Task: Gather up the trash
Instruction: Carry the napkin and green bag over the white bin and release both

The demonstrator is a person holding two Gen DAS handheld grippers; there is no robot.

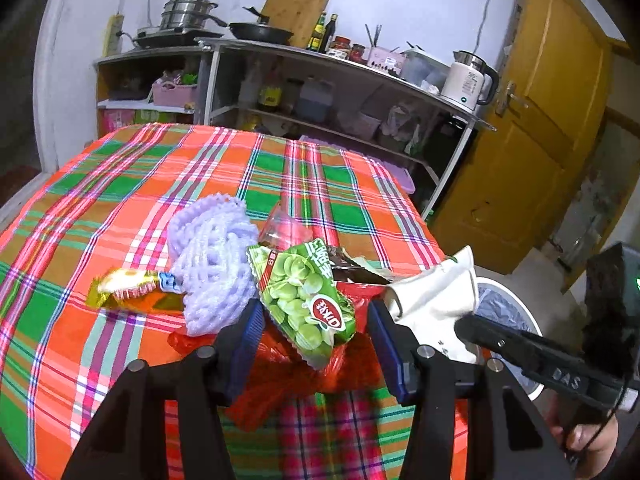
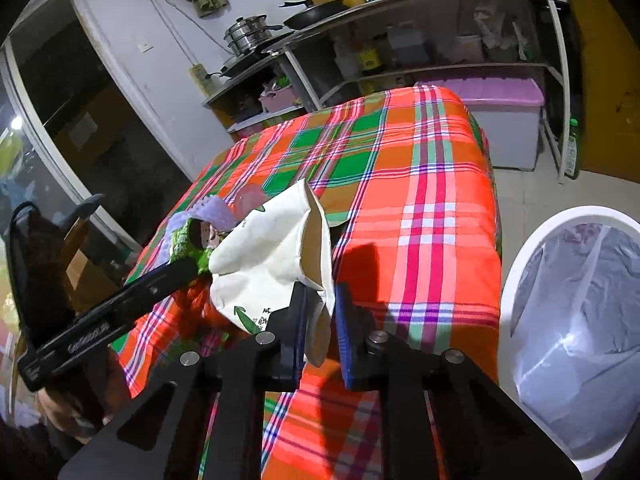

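Item: we are clamping the right gripper (image 2: 320,316) on the crumpled white paper bag (image 2: 272,256) at the table's (image 2: 420,208) right edge; left gripper (image 1: 316,344) gaping, empty; next, the white lined bin (image 2: 520,264).

Left gripper (image 1: 316,334) at lower centre, jaws apart, straddling a green snack packet (image 1: 306,304) lying on red plastic film (image 1: 280,376). Pads not seen pressing it. Purple foam net (image 1: 214,264) and yellow wrapper (image 1: 124,286) left of it on the plaid tablecloth (image 1: 120,184). White paper bag (image 1: 436,300) right of centre; white bin (image 1: 508,312) beyond
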